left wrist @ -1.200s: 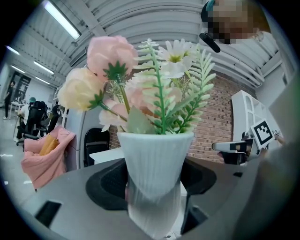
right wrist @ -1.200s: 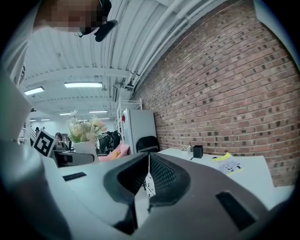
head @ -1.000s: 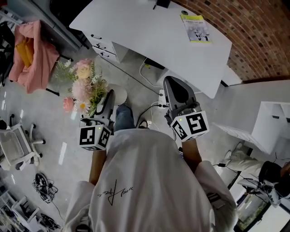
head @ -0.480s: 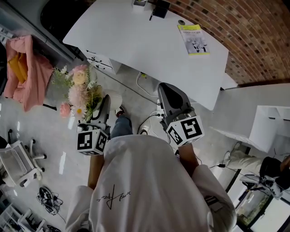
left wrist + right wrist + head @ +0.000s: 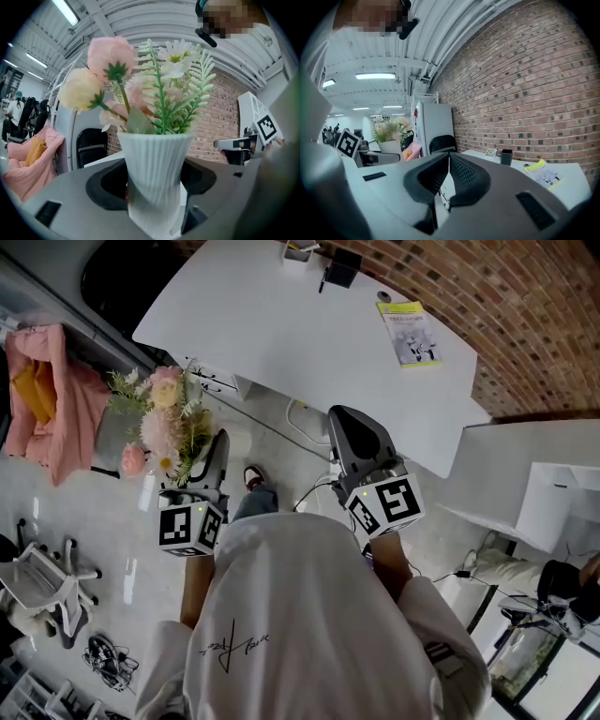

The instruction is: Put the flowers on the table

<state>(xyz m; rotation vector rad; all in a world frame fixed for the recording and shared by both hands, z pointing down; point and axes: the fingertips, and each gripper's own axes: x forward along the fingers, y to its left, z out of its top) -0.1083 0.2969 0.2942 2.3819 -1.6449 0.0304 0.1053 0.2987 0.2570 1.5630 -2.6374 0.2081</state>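
Left gripper [image 5: 218, 448] is clamped on the lower body of the ribbed white vase [image 5: 154, 164], one jaw on each side. The flowers [image 5: 164, 418], pink and cream blooms with green sprigs, stand up out of it. In the head view the bouquet is over the floor, near the near left edge of the white table [image 5: 309, 324] and not on it. Right gripper [image 5: 448, 161] holds nothing, its jaws closed tip to tip; a yellow-topped booklet [image 5: 411, 334] lies toward the tabletop's far right.
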